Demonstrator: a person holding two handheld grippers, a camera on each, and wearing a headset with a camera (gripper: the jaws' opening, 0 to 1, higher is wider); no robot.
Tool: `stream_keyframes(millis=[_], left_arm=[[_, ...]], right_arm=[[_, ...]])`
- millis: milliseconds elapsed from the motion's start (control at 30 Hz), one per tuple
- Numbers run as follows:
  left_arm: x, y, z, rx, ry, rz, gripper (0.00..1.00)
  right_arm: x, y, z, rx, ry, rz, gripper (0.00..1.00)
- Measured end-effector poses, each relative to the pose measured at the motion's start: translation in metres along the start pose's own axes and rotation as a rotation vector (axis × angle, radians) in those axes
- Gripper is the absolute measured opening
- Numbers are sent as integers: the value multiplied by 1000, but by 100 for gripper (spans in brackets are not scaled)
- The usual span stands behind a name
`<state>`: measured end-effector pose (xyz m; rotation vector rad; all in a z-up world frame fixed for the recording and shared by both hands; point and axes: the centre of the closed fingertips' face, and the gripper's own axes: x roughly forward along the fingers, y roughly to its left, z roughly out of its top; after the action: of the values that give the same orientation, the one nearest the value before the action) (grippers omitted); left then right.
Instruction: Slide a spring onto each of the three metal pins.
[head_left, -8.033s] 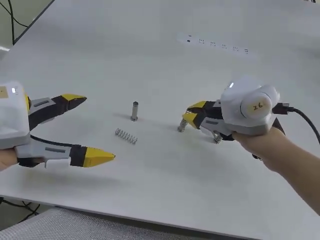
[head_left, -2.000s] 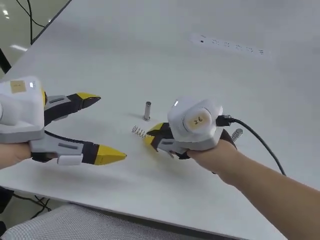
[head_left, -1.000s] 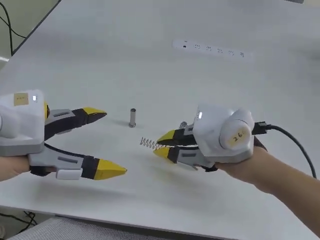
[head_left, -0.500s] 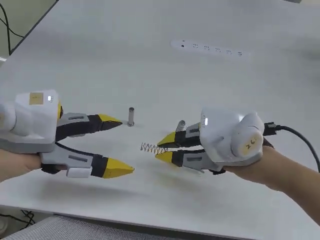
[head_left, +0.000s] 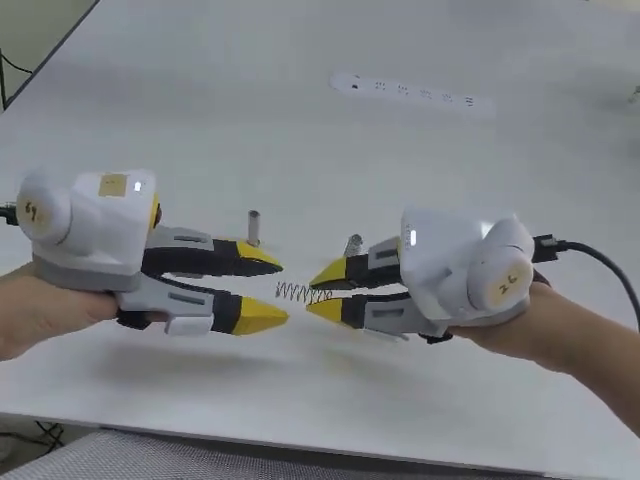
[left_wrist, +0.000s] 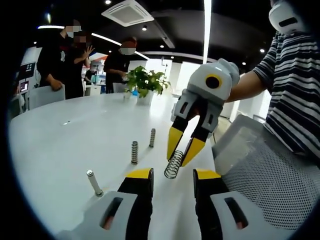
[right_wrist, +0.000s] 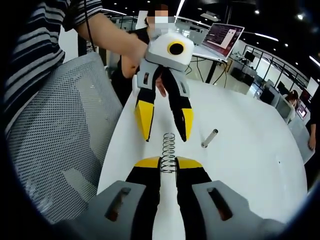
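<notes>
Right tool (head_left: 318, 292) is pinching one end of the spring (head_left: 298, 293), jaws nearly closed. The spring is sticking straight out ahead of its tips, clear of the table (head_left: 300, 130). Left tool (head_left: 278, 290) is gaping partway, holding nothing, its tips flanking the spring's free end. Bare pin (head_left: 253, 228) is standing just beyond the left tool's tips.

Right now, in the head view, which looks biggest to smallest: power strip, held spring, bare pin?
Power strip, though farthest away.
Then held spring and bare pin: spring looks slightly longer but is nearer, so unsure.
</notes>
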<state>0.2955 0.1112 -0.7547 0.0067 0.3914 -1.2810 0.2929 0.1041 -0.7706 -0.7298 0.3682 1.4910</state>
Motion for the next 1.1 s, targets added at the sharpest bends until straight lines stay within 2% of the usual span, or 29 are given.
stream_keyframes(millis=[167,433,1100], left_arm=[[9,0,1,9,3,-10,27],[17,-1,1,27,4,-29,11],[17,-3,-1,65,0,-52,7]], right_arm=[[-2,0,-1,-3,-4,0,12],[-4,0,-3,-9,-6,-3,12],[-5,2,-4,6,-7,-7,13]])
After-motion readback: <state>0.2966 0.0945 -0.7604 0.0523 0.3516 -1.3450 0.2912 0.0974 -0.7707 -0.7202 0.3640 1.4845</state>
